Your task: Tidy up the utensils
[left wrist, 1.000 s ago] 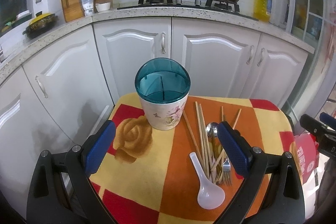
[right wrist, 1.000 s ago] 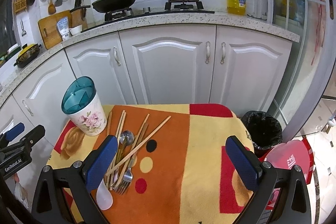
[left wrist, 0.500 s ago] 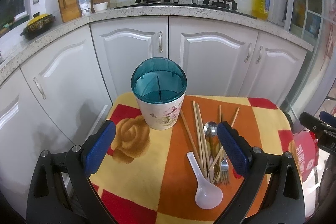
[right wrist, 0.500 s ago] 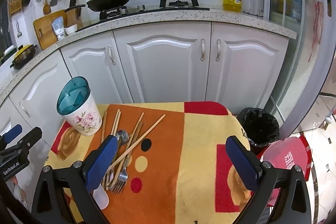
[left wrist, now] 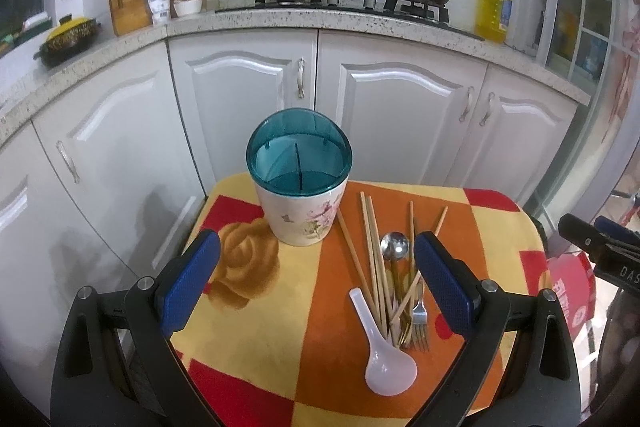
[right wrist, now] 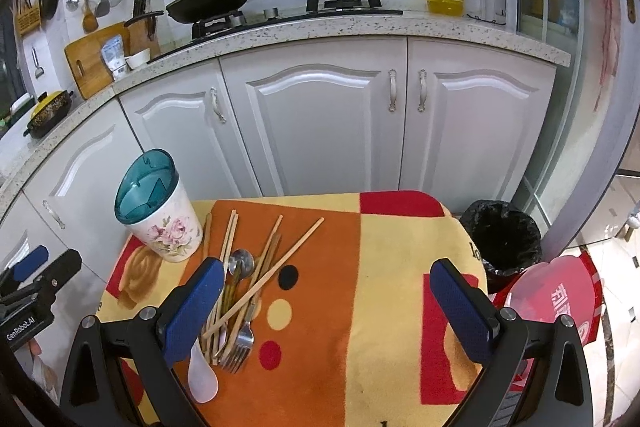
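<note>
While both claws, left claw (left wrist: 316,277) and right claw (right wrist: 326,303), are hanging released and empty, nothing is sitting in the holder (left wrist: 299,187) yet; chopsticks (left wrist: 370,247), spoons and forks are all lying on the surface (left wrist: 248,343).

A cloth (left wrist: 248,355) in yellow, orange and red blocks, with a tan rose and red, yellow and black dots, covers the desk. The holder (left wrist: 299,187) is white with pink flowers and a teal rim. Beside it lie tan chopsticks (left wrist: 370,243), a white spoon (left wrist: 386,363) and a silver fork (left wrist: 419,323). Both tongs have blue pads (right wrist: 196,311) on black arms.
</note>
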Available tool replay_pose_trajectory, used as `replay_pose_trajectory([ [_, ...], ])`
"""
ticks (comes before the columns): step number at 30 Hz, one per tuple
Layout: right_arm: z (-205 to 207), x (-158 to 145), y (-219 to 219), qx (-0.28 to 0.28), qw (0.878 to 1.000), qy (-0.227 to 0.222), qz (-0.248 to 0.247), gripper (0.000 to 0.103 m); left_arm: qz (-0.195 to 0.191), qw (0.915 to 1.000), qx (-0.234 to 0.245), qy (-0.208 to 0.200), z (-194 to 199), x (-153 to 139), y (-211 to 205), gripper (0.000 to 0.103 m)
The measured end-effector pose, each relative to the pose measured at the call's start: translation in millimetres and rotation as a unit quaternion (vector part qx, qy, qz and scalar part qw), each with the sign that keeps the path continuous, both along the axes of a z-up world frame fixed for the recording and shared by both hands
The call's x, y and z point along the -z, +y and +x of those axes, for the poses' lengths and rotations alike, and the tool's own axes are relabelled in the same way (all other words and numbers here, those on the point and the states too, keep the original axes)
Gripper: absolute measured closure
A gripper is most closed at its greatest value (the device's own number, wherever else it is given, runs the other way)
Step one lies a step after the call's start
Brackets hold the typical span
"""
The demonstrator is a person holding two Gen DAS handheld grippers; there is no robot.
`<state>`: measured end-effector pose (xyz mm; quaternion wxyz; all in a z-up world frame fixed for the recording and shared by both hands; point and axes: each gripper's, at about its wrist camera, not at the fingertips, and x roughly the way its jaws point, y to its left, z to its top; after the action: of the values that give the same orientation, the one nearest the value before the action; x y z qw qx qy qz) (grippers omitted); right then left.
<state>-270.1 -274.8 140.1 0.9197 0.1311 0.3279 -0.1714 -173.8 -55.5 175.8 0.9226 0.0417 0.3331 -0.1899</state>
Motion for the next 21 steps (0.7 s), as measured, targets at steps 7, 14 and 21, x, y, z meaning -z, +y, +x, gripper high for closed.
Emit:
replay_pose_trajectory([
  [7, 6, 2, 0, -0.003, 1.000, 0.003, 0.003, 0.000, 0.010, 0.9999, -0.011, 0.001, 3, 6, 0, 0.005],
  [14, 10, 6, 0, -0.007, 1.000, 0.009, 0.004, 0.000, 0.020, 0.9997, -0.010, 0.003, 3, 11, -5, 0.005],
  [21, 15, 13, 1, -0.010, 1.000, 0.020, 0.009, 0.000, 0.017, 0.9997, -0.012, 0.014, 7, 18, -4, 0.005],
])
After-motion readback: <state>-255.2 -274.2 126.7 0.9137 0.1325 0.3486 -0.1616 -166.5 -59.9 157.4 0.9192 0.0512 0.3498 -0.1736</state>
